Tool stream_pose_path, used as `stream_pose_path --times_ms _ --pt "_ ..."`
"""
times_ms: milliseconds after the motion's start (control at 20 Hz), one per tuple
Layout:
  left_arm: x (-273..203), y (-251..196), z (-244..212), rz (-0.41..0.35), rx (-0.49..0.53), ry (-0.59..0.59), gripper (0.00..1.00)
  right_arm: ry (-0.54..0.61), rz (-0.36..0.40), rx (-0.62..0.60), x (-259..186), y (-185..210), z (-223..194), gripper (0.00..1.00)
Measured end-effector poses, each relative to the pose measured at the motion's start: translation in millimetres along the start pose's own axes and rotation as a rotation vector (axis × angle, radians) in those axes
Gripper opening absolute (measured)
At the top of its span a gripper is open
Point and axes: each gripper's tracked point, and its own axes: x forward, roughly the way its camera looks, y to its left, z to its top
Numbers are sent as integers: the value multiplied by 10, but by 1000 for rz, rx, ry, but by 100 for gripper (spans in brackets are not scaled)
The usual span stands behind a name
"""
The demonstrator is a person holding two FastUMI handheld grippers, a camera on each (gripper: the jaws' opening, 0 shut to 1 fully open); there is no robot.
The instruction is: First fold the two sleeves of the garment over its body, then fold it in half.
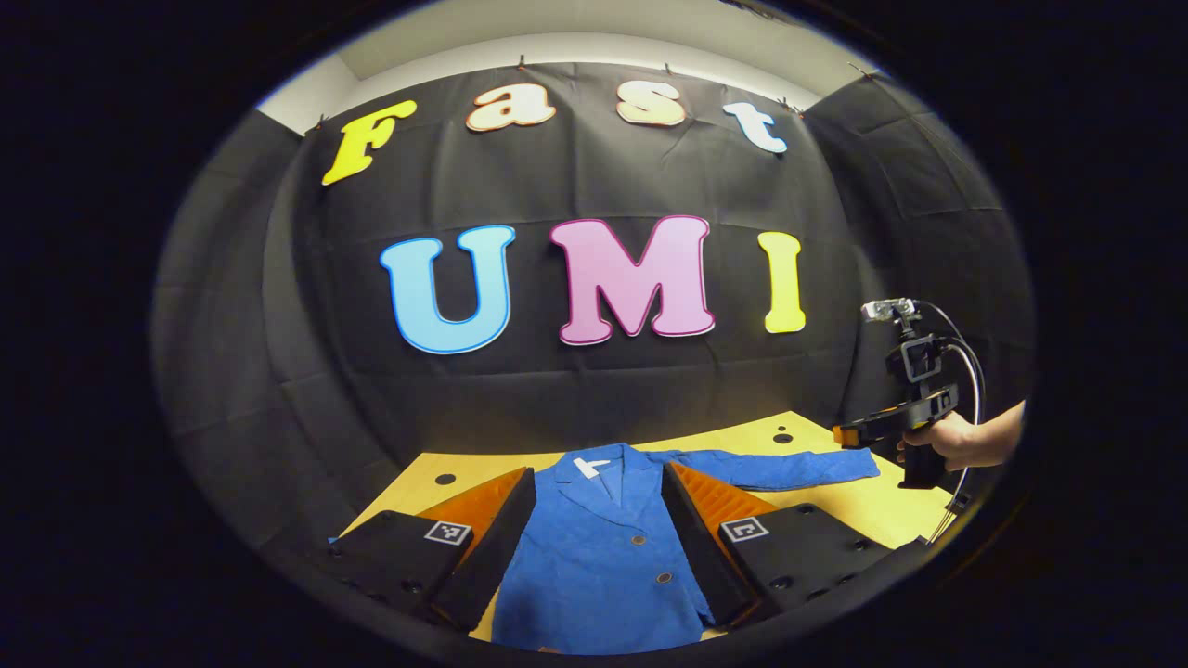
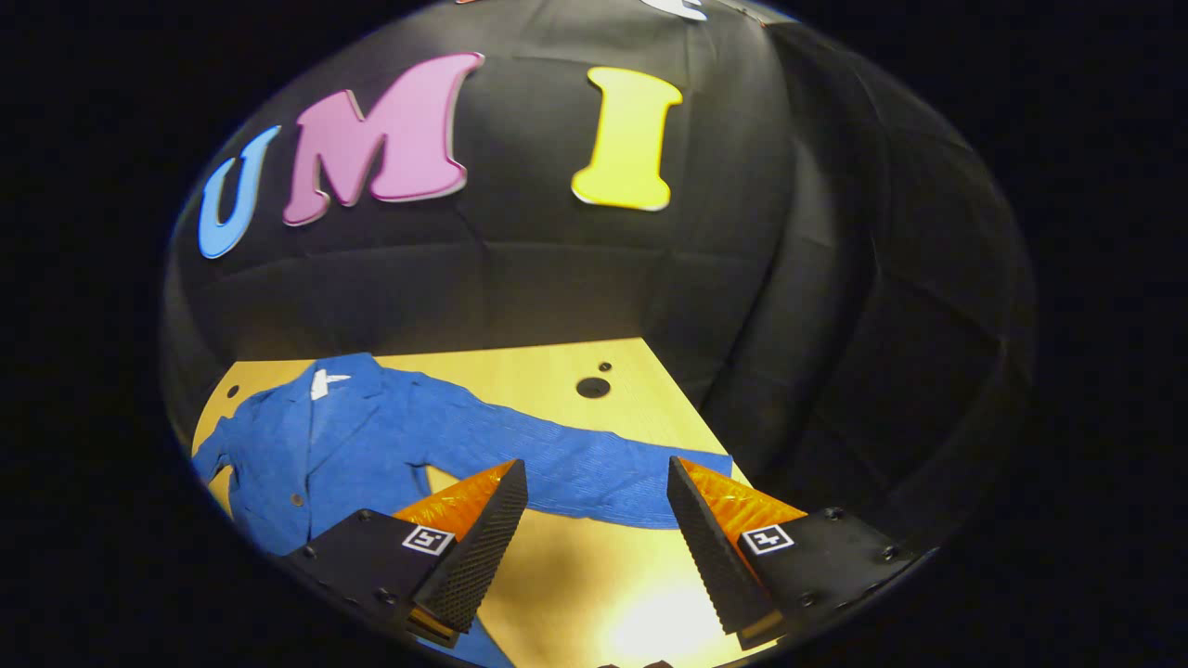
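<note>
On the wooden worktop (image 2: 557, 371) a blue jacket (image 1: 603, 547) was laid flat, collar at 12 o'clock, one sleeve (image 2: 575, 464) stretched toward 3 o'clock. Left tongs (image 1: 599, 529) were held wide above its front. Right tongs (image 2: 599, 529) were spread wide above the sleeve cuff, gripping nothing.

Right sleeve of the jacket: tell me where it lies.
The right sleeve lies stretched flat on the table, its cuff between the open right hand-held gripper fingers, in the right gripper view.
</note>
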Motion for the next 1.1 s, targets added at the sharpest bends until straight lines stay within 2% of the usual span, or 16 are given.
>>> stream_pose_path --times_ms 200,500,600,650,800,850,1000,1050,1100 --pt "142 -317 84 -55 26 -17 80 112 -68 22 500 -461 -324 96" --pt "280 -603 39 -112 31 1 80 324 -153 174 938 -960 -926 96" --pt "307 -639 31 -116 29 5 80 374 -176 224 1024 -1041 -1084 94" --pt "318 -659 23 -119 27 7 80 395 -177 240 1052 -1047 -1129 97" --pt "345 -687 5 -123 27 12 80 470 -175 257 1047 -1015 -1283 95" --pt "349 -684 2 -122 27 13 80 458 -173 251 1023 -1037 -1241 95" --pt "372 -659 4 -110 43 10 81 456 -178 270 1090 -1017 -1239 87" --pt "378 -664 24 -108 55 3 80 459 -180 281 1066 -1006 -1231 92" --pt "384 -665 40 -110 63 -1 80 468 -189 296 1056 -988 -1234 74"
